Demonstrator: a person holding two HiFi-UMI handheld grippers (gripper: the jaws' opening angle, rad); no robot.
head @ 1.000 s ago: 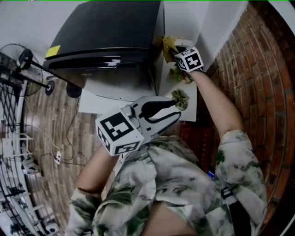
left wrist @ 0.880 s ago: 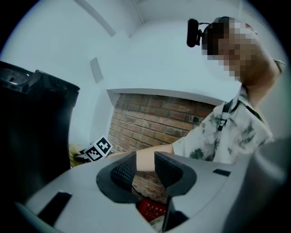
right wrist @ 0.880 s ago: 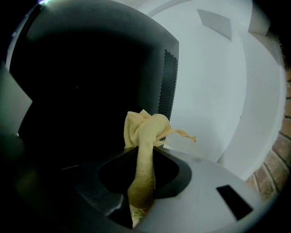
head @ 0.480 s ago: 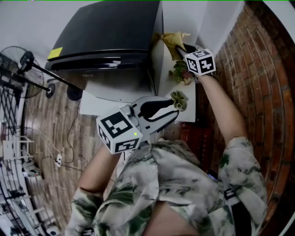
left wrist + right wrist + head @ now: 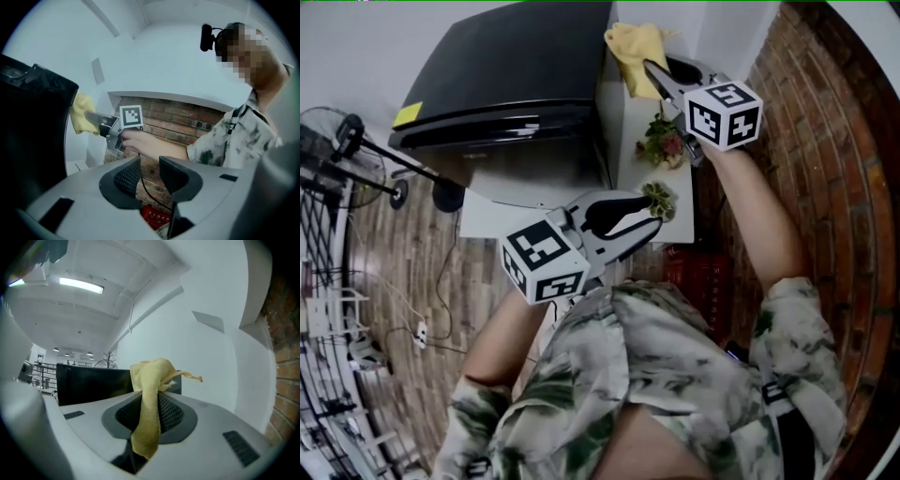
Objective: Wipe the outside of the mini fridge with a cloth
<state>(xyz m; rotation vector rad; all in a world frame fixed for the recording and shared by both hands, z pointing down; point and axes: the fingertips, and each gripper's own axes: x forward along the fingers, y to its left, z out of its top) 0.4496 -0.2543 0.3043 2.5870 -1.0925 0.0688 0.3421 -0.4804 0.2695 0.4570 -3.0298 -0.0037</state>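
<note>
Pinches the yellow cloth (image 5: pixel 633 39) in the closed right gripper (image 5: pixel 651 71), just beside the black fridge's (image 5: pixel 506 75) top corner. Holds the left gripper (image 5: pixel 654 221) slightly parted, empty. Risks tugging the cloth loose if pressed hard while wiping.

We wear a short-sleeved shirt (image 5: pixel 675 375), pale with dark green leafy blotches, which fills the lower half of the head view. A dark strap (image 5: pixel 787 431) with a buckle crosses it at the lower right. Our left gripper (image 5: pixel 652 217), mid-frame, and right gripper (image 5: pixel 649 70), upper right, have smooth grey shells with black insets. Each carries a white cube (image 5: pixel 544 270) printed with black square markers. In the left gripper view the pads (image 5: pixel 125 177) are black and finely ribbed, and a black camera (image 5: pixel 206 37) sits on our head, upper right.
</note>
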